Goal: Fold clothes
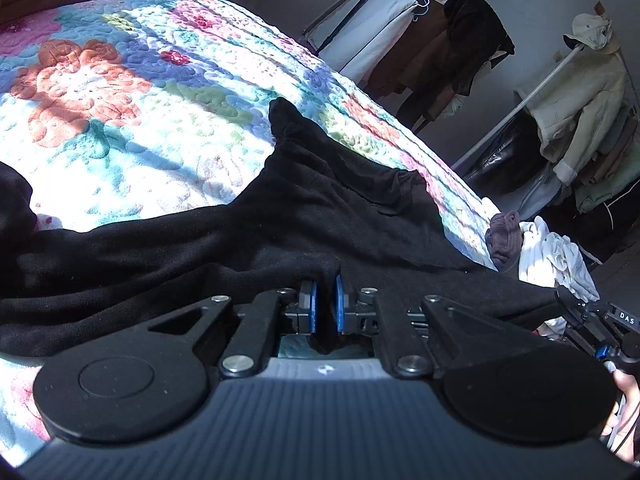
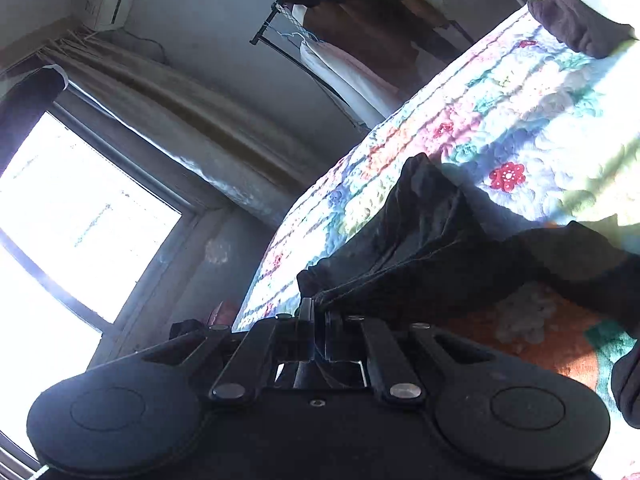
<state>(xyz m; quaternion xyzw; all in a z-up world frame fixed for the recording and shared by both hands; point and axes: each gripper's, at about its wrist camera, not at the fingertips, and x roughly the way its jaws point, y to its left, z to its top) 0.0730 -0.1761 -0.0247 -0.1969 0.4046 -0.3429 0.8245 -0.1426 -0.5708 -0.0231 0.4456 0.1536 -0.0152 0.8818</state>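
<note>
Black garment (image 1: 304,208) lies spread on floral bedspread (image 1: 132,92), cuff end toward 12 o'clock. L gripper (image 1: 326,300) clamped tight on its near edge, blue pads (image 1: 341,304) pinching cloth. R gripper (image 2: 318,312), at 3 o'clock, pinches a hem, jaws closed.

One black garment (image 1: 304,200), one floral quilt (image 1: 120,100), two clothes racks (image 1: 360,12).

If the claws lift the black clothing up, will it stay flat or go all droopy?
Probably droopy: the black clothing already wrinkles and sags across the bedspread. It looks thin and light. Pinched in the left claw and right claw, its middle would likely hang down.
</note>
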